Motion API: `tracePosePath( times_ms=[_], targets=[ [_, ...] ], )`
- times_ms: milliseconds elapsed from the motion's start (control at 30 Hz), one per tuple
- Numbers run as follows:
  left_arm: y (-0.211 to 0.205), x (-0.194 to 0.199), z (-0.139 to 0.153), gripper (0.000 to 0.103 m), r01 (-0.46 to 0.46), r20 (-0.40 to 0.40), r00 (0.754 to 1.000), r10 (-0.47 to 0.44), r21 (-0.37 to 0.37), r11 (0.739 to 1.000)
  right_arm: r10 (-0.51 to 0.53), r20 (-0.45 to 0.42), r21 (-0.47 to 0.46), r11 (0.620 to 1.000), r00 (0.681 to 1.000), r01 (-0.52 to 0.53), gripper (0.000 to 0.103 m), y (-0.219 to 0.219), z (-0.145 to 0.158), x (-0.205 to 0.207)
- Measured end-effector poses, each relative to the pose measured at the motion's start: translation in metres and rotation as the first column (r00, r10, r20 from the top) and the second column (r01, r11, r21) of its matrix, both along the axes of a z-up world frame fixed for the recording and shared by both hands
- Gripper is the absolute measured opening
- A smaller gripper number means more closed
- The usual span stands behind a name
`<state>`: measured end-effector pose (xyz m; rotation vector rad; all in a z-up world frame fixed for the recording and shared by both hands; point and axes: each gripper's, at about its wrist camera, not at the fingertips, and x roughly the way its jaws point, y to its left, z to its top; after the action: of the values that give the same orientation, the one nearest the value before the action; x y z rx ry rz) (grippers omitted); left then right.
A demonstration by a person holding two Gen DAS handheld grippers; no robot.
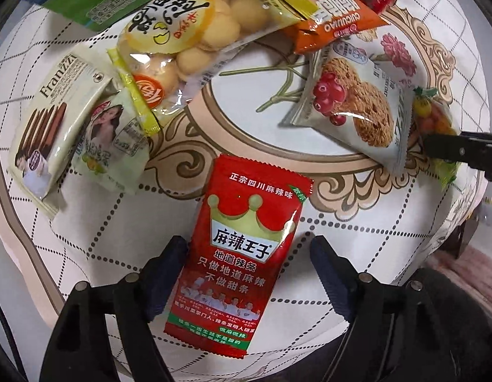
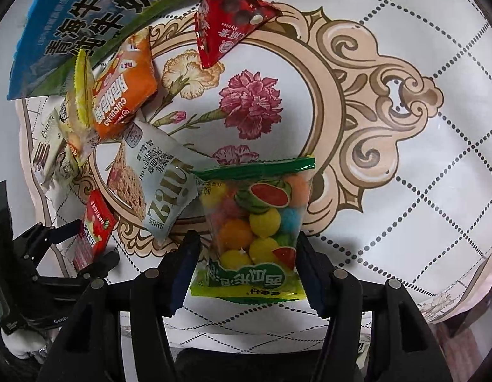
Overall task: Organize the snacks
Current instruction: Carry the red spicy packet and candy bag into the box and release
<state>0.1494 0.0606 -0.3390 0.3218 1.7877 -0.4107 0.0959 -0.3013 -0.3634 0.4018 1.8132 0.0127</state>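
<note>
below, the left gripper stands released around the red spicy packet; the right gripper straddles the gumball bag, released.

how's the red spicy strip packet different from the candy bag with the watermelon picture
The red packet is opaque foil, so its contents are hidden; the candy bag is clear, showing coloured balls. The packet is all red with a crown; the bag has green edges. Both lie flat on the tablecloth, each between the fingers of a tool.
</note>
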Motion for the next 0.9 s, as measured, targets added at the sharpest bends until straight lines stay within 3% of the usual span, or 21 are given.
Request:
tracePosePath(
  times_ms=[67,100,333,633,900],
  targets=[
    [-0.006,0.001,0.002,0.071,-0.019,0.028,0.999,0.019,0.016,1.000,0.016,0.015,-0.016,1.000,1.000,-0.016,0.059,0.000,0.002,0.000],
    [-0.014,0.009,0.006,0.062,-0.033,0.043,0.999,0.032,0.022,0.999,0.028,0.039,-0.024,0.999,0.999,-0.027,0.056,0.000,0.005,-0.002],
    [0.001,0.000,0.028,0.058,-0.145,0.106,0.984,0.145,-0.009,0.989,0.059,0.122,-0.059,0.997,0.991,-0.052,0.055,0.007,0.024,-0.016],
    [0.000,-0.021,0.081,0.056,-0.260,0.155,0.945,0.288,-0.180,0.949,0.026,0.192,0.008,1.000,0.981,-0.028,0.055,0.010,0.058,-0.035],
    [-0.017,0.016,0.148,0.055,-0.274,0.223,0.906,0.359,-0.335,0.902,0.012,0.315,0.059,0.998,0.949,-0.033,0.055,-0.005,0.117,-0.013]
  ],
)
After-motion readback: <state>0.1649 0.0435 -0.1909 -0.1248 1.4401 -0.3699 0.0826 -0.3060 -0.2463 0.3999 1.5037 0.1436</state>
